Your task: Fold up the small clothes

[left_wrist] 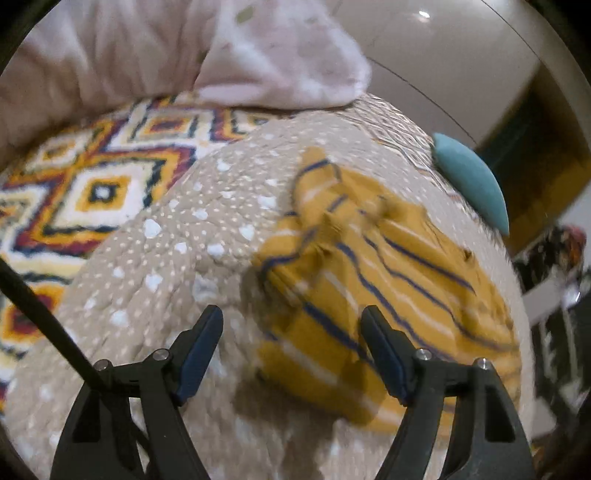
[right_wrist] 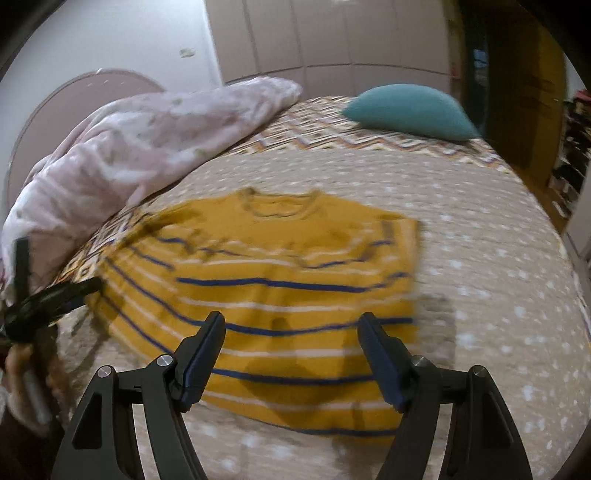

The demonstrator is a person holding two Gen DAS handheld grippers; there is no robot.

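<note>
A small mustard-yellow shirt (right_wrist: 273, 273) with blue and white stripes lies flat on the beige dotted bedspread (right_wrist: 480, 258), its collar at the far side. In the left wrist view the same shirt (left_wrist: 376, 266) lies to the right, with one side folded over. My left gripper (left_wrist: 291, 314) hangs open above the shirt's near left edge, nothing between its fingers. My right gripper (right_wrist: 291, 319) is open too, above the shirt's lower hem, holding nothing. At the left edge of the right wrist view the other gripper's black frame (right_wrist: 40, 302) shows, with a hand (right_wrist: 22, 373) on it.
A pale pink floral blanket (right_wrist: 147, 144) is heaped at the bed's far left. A teal cushion (right_wrist: 410, 110) rests at the far edge. Beside the bed lies a patterned rug (left_wrist: 92, 184). Pale wardrobe doors (right_wrist: 332, 33) stand behind.
</note>
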